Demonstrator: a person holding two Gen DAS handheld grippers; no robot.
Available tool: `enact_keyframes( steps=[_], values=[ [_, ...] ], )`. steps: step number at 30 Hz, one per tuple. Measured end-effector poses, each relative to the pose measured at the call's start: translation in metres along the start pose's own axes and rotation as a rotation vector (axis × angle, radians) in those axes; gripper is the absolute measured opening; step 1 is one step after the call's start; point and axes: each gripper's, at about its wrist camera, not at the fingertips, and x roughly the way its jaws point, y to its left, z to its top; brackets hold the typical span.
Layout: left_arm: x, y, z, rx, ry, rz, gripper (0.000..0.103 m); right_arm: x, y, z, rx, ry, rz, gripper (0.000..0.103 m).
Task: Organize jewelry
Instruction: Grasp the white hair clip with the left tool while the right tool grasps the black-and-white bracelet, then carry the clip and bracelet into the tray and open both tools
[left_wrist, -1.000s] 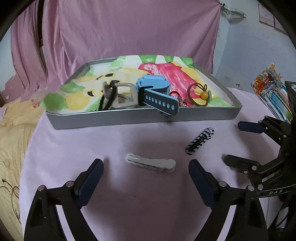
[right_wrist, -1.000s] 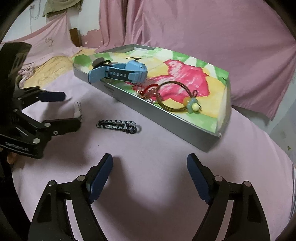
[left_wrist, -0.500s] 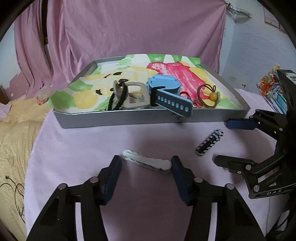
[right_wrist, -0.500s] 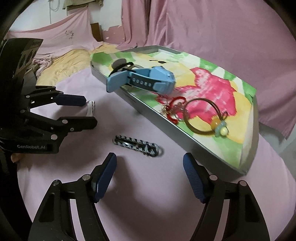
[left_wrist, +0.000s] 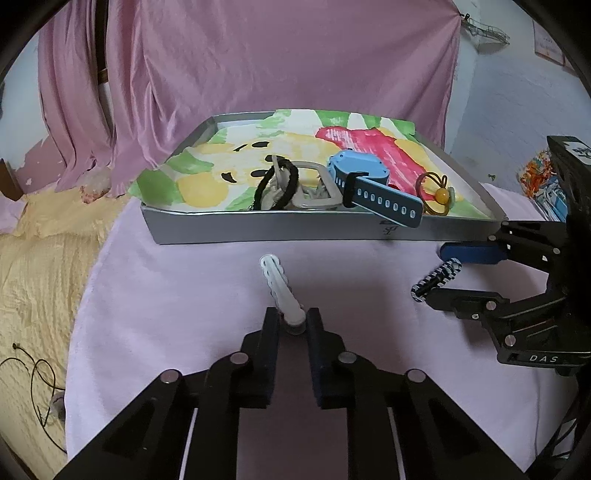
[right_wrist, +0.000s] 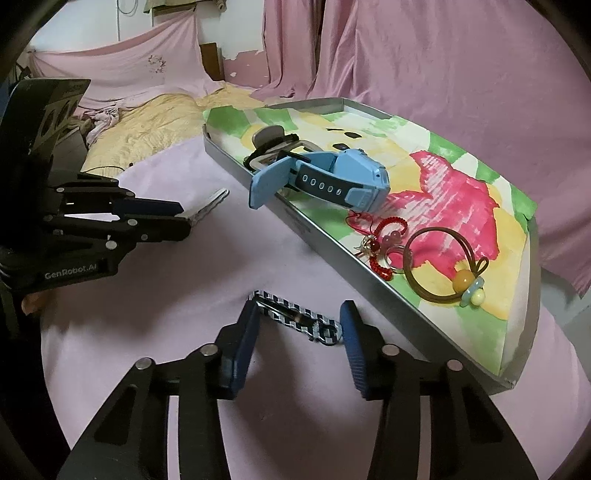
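Blue watch strap overhangs tray wall

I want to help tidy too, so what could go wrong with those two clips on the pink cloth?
1. The left gripper pinches only the very end of the white wavy hair clip, so it might swing or slip out when lifted.
2. The right gripper is open around the black-and-white checked hair clip, which lies crosswise between the fingers; closing could push it sideways rather than catch it.
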Motion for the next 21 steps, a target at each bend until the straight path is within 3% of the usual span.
enact_keyframes(
  steps=[4,10,21],
  values=[
    [-0.001,0.001,-0.002,0.001,-0.005,-0.007,0.012,-0.002,0.001,-0.003,0.028,0.002,0.011,0.024],
    [-0.004,-0.001,-0.006,0.004,-0.009,-0.029,0.012,-0.006,0.010,-0.009,0.083,-0.003,-0.008,0.014],
    [-0.012,-0.013,-0.017,0.032,-0.017,-0.070,0.012,-0.014,0.022,-0.022,0.199,-0.020,-0.033,0.014]
  ],
)
